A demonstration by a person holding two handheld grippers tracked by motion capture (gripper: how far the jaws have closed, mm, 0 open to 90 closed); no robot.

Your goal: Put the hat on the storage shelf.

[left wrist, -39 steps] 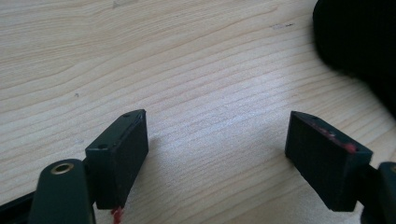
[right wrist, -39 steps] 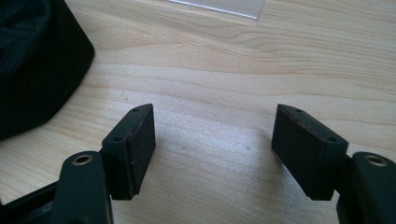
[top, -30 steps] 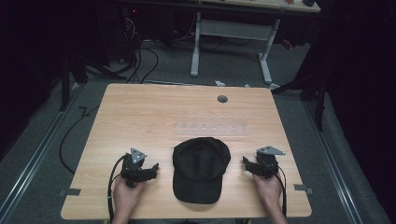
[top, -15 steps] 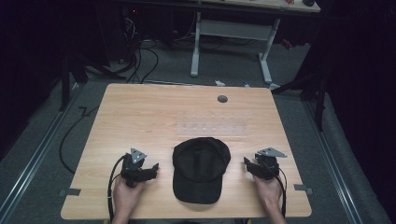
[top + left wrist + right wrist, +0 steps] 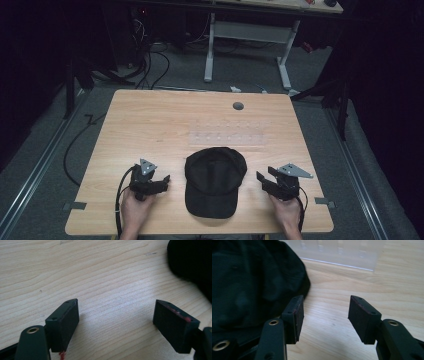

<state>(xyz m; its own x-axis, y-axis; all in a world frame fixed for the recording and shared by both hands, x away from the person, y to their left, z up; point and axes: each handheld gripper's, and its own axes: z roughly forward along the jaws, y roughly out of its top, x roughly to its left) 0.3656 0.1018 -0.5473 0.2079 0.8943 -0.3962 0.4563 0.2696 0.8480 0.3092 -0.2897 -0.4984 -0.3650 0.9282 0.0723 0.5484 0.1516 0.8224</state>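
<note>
This looks like a lab or recording room rather than anyone's home. A plain light-wood table [image 5: 150,120] stands alone on grey carpet [image 5: 45,150], lit from above while the room around it falls into darkness. Black cables [image 5: 150,65] snake across the floor behind it toward equipment under a second desk with white metal legs [image 5: 210,45]. A metal rail [image 5: 30,185] runs along the floor at the left.

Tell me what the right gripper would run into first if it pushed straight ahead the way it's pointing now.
Probably the black cap: the right gripper is open over bare table, with the cap's edge beside one jaw. Depth is unclear; dead ahead may be only wood up to the clear plastic sheet.
</note>
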